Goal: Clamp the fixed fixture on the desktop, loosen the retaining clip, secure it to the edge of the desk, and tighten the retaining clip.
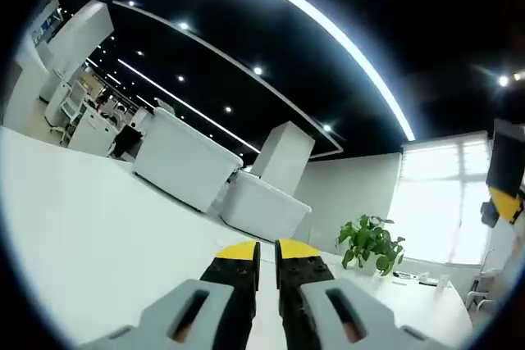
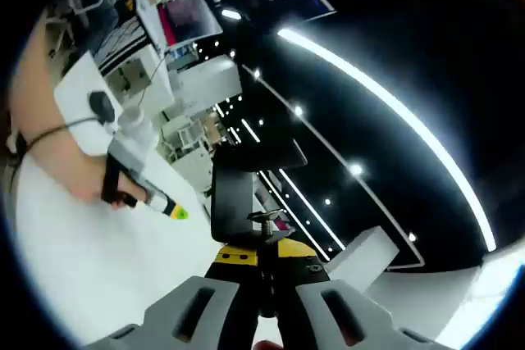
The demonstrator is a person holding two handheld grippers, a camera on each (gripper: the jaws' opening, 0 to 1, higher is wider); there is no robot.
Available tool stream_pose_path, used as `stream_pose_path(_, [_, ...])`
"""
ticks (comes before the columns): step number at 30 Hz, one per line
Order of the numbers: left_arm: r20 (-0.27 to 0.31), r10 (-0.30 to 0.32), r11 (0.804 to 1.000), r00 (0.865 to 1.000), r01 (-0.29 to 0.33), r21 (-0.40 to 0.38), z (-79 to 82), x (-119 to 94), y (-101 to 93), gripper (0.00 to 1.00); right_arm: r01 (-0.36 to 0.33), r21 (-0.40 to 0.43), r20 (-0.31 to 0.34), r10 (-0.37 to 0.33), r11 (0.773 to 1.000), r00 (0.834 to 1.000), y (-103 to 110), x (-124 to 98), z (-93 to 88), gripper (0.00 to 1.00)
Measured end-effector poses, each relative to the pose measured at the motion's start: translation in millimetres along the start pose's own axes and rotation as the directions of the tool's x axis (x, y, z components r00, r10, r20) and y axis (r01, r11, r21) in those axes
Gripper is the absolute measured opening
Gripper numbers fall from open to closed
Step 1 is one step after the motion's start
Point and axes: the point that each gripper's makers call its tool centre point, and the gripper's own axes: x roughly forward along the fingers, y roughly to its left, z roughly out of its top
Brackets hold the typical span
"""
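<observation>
here the right hand-held gripper (image 2: 264,261) is gripping the black clamp fixture (image 2: 246,194) by its screw stem, holding it up over the white bench (image 2: 90,276). the left hand-held gripper (image 1: 267,253) is hovering above the bench with jaws nearly together, holding nothing, and is reaching in from the left in the right gripper view.

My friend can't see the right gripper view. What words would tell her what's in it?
The right gripper is shut on a black clamp fixture, holding it by its screw, above a white desk. At left, a person's hand holds the left gripper.
</observation>
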Motion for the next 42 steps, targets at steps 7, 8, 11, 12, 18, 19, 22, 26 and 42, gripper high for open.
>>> stream_pose_path(7, [-0.059, -0.004, 1.0, 0.998, 0.005, 0.007, -8.7, -36.4, -20.7, 0.09, -0.016, 0.143, 0.063, 0.007, 0.99, 0.998, -10.2, -61.8, 34.5, 0.02])
stream_pose_path(8, [-0.067, -0.001, 1.0, 0.998, 0.002, 0.016, -9.7, -41.6, -22.7, 0.09, -0.013, 0.165, 0.064, 0.003, 0.986, 0.998, -10.2, -68.8, 36.2, 0.02])
stream_pose_path(11, [-0.074, 0.005, 1.0, 0.997, -0.003, 0.022, -9.8, -54.0, -28.0, 0.09, -0.014, 0.193, 0.064, 0.002, 0.981, 0.998, -5.9, -88.5, 39.4, 0.02])
stream_pose_path(12, [-0.083, 0.003, 1.0, 0.997, -0.001, 0.022, -10.7, -59.4, -30.8, 0.09, -0.013, 0.192, 0.065, 0.001, 0.981, 0.998, -4.5, -92.3, 40.1, 0.02])
stream_pose_path(18, [-0.118, -0.011, 0.998, 0.993, 0.019, 0.066, -15.5, -77.5, -44.3, 0.09, 0.002, 0.174, 0.068, -0.014, 0.985, 0.998, 2.6, -121.1, 50.2, 0.02])
stream_pose_path(19, [-0.122, -0.011, 0.997, 0.992, 0.021, 0.076, -16.1, -79.3, -45.8, 0.09, 0.002, 0.181, 0.067, -0.015, 0.984, 0.998, 3.5, -124.1, 51.3, 0.02])
stream_pose_path(22, [-0.126, -0.01, 0.996, 0.992, 0.022, 0.089, -16.8, -82.8, -48.0, 0.09, 0.001, 0.196, 0.06, -0.013, 0.981, 0.998, 6.8, -137.2, 54.1, 0.02])
stream_pose_path(26, [-0.128, -0.016, 0.995, 0.992, 0.028, 0.095, -16.4, -88.8, -51.0, 0.09, 0.009, 0.21, 0.054, -0.021, 0.978, 0.998, 10.3, -152.9, 55.0, 0.02])
stream_pose_path(42, [-0.144, -0.03, 0.99, 0.989, 0.048, 0.129, -19.5, -88.4, -51.7, 0.09, -0.022, 0.28, 0.003, 0.022, 0.96, 1.0, 52.1, -182.8, 37.7, 0.02])
